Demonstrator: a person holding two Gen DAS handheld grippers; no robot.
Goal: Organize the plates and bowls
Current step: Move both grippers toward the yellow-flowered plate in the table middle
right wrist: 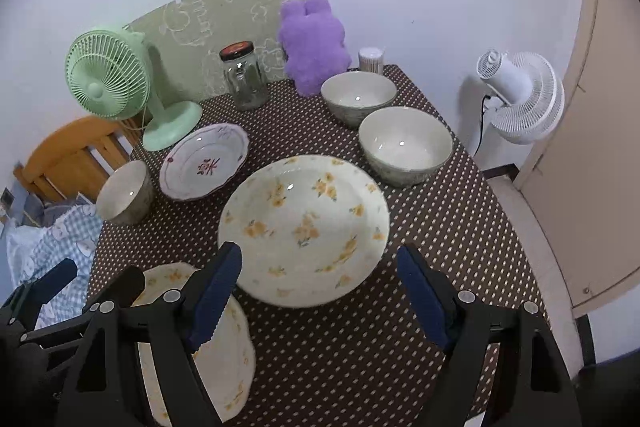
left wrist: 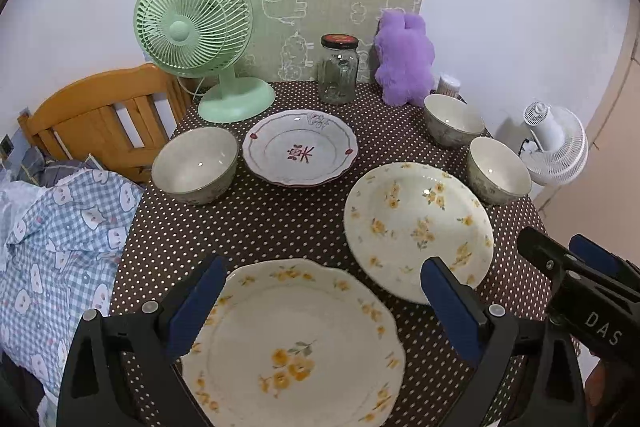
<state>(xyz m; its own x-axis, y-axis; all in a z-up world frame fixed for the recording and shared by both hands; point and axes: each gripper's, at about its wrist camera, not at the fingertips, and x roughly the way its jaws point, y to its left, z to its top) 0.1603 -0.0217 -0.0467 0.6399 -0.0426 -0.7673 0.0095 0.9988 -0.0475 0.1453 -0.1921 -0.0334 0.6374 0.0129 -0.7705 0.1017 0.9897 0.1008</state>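
On the dotted brown table lie a flat yellow-flowered plate at the near edge, a deep yellow-flowered plate to its right, and a red-flowered plate further back. One bowl stands at the left, two bowls at the right. My left gripper is open, above the flat plate. My right gripper is open, just before the deep plate.
A green fan, a glass jar, a purple plush toy and a toothpick holder stand at the table's back. A wooden chair and checked cloth are at the left, a white fan at the right.
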